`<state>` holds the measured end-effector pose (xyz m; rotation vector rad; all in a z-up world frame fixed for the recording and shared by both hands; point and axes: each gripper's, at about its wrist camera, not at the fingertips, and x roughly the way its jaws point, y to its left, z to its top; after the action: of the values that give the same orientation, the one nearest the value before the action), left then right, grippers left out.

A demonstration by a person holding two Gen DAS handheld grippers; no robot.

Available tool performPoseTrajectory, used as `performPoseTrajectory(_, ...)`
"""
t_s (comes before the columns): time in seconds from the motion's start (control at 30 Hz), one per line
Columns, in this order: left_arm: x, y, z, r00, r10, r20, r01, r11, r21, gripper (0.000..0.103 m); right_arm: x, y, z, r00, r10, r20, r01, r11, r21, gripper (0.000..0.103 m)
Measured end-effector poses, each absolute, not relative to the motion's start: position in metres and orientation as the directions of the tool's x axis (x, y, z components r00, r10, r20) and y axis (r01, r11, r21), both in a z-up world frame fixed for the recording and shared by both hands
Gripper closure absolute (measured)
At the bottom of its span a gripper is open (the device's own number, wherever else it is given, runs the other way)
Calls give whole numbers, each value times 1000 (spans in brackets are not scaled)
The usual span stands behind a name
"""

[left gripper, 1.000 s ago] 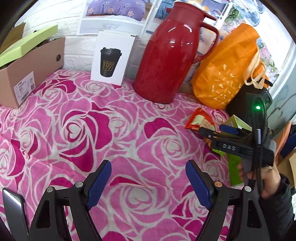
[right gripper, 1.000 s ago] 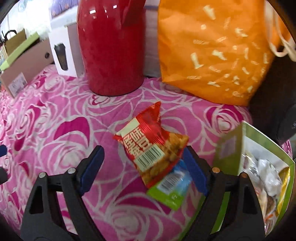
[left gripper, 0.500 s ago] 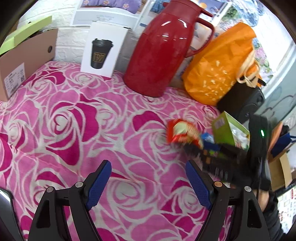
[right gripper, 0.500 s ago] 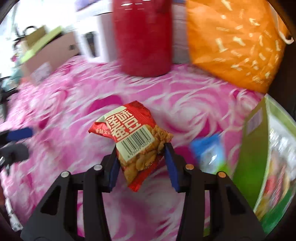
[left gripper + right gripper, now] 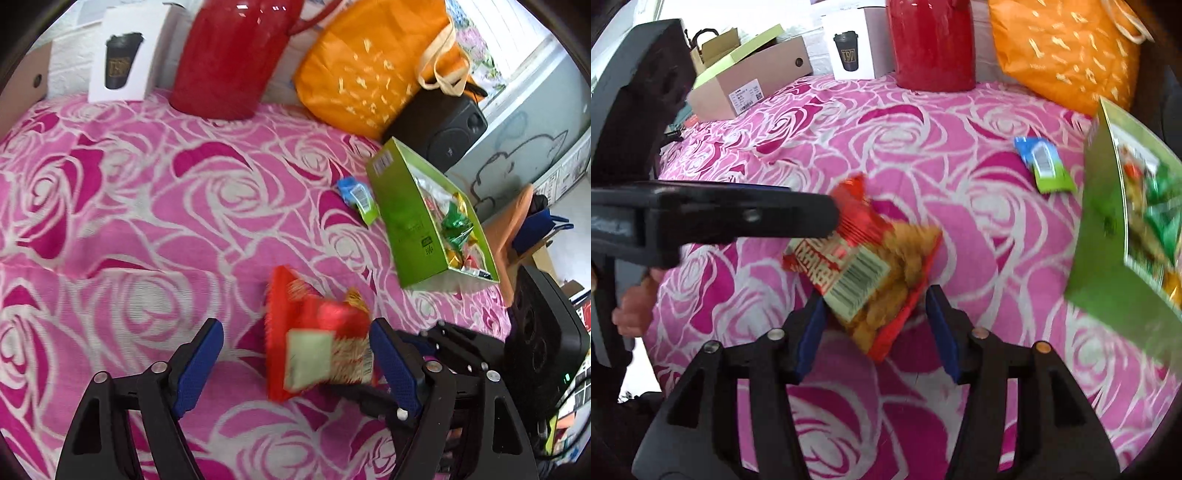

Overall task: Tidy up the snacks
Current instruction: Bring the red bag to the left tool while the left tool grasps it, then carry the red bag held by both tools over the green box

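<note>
Right wrist view shows the right tongs (image 5: pixel 875 325) clamped on the lower end of a red snack packet (image 5: pixel 866 275), held up off the pink rose-patterned surface (image 5: pixel 923 155); the packet's long axis runs forward and to the left from the tips, barcode face up. From the left comes the left tongs (image 5: pixel 827 216), one black arm of it reaching to the packet's upper corner, though whether it touches there I cannot tell. Seen from the left wrist, the left tongs (image 5: pixel 295 365) stand wide apart with the red snack packet (image 5: pixel 314 350) between the blue pads, much nearer the right-hand pad, and blurred. The right tongs are plainly the ones carrying it. A green box (image 5: pixel 1108 236) of wrapped sweets lies ahead and to the right of the right tongs, its open top facing up, and looks the likely home for the packet; the move would turn on swinging the packet rightward over its near wall. A small blue and green packet (image 5: pixel 1043 164) rests on the surface further ahead, just beside the box. The person's hand (image 5: pixel 631 306) grips the left handle low at the left edge
</note>
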<state>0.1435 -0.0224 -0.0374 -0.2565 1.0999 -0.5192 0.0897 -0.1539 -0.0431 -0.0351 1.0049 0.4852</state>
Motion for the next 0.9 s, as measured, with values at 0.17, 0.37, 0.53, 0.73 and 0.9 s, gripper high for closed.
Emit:
performPoseTrajectory(0.17, 146, -35, -42, 314, -512, -800, 292, 854, -431, 27, 83, -160, -43, 451, 393, -801, -369, 900, 234, 46)
performPoseTrajectory(0.37, 140, -34, -47, 304, -515, -801, 276, 853, -444, 30, 81, -162, -47, 453, 411, -791, -365, 895, 256, 44)
performPoseTrajectory(0.53, 138, -44, -44, 282, -548, -788, 312, 829, -465, 54, 85, -159, -51, 445, 427, -787, -359, 890, 280, 56)
performPoseTrajectory(0.73, 123, -51, -11, 346, -552, -759, 361, 825, -435, 57, 78, -164, -31, 486, 455, -746, -367, 881, 298, 63)
performPoseTrajectory(0.9, 109, -60, 36, 435, -563, -703, 425, 817, -391, 57, 67, -170, 10, 577, 460, -675, -388, 882, 269, 65)
